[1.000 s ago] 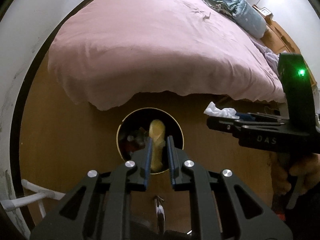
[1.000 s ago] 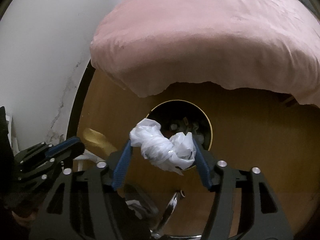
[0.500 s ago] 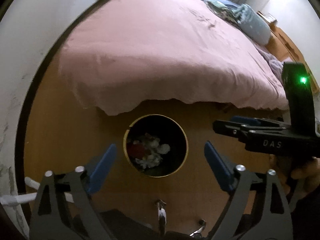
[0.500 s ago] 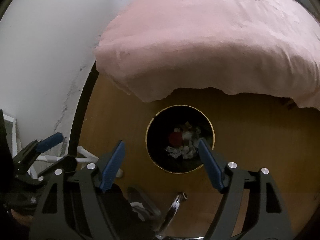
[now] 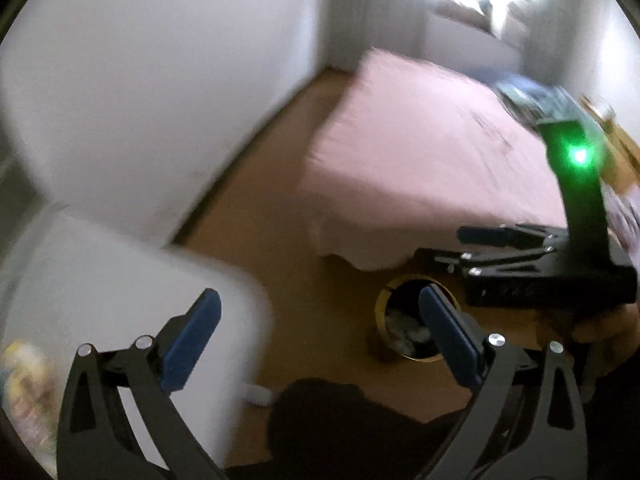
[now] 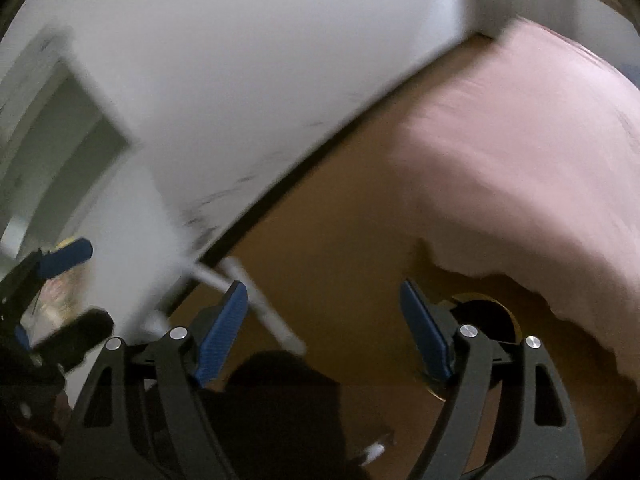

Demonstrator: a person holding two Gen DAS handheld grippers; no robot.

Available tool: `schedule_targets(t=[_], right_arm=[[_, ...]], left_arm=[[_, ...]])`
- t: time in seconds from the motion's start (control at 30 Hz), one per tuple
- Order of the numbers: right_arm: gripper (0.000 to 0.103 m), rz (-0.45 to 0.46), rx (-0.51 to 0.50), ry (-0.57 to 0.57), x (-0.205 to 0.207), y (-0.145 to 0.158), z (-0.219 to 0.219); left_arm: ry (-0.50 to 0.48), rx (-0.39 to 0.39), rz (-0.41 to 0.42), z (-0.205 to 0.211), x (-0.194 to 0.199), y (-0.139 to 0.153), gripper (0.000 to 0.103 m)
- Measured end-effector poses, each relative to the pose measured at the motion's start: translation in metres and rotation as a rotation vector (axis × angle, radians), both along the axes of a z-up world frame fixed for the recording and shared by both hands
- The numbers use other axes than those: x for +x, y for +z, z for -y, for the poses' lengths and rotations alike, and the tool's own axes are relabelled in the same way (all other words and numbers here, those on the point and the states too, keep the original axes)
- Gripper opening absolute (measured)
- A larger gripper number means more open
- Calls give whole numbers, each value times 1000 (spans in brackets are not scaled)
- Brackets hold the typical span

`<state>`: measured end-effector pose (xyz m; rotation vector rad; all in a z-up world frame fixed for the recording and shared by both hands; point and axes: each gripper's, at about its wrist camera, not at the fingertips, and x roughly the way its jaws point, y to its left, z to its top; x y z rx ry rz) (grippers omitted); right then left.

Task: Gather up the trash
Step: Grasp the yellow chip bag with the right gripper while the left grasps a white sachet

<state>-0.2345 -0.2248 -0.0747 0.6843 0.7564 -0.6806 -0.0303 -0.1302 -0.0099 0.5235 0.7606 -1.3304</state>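
Our left gripper (image 5: 316, 332) and right gripper (image 6: 324, 330) both have fingers spread wide, gripping nothing. The bin (image 5: 404, 320) sits on the floor (image 5: 320, 300) at the bed (image 5: 420, 168) corner, white scraps inside, just behind our right-hand fingers.

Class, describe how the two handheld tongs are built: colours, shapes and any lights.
Both tongs, left and right, have black cut-out frames with silver round bolts and blue ribbed finger pads. The left view shows a black upright post with a glowing green light on the right one.
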Motion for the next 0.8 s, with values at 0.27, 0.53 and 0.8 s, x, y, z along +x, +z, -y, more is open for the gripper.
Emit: schedule_targets(t=[0.27, 0.53, 0.8], right_arm=[[79, 39, 45, 433, 178, 20, -106], [76, -4, 108, 603, 270, 0, -178], [28, 20, 193, 537, 298, -7, -172]], left_arm=[[464, 5, 20, -181, 149, 17, 96], [695, 55, -37, -303, 203, -13, 96], [645, 81, -46, -288, 210, -36, 96]])
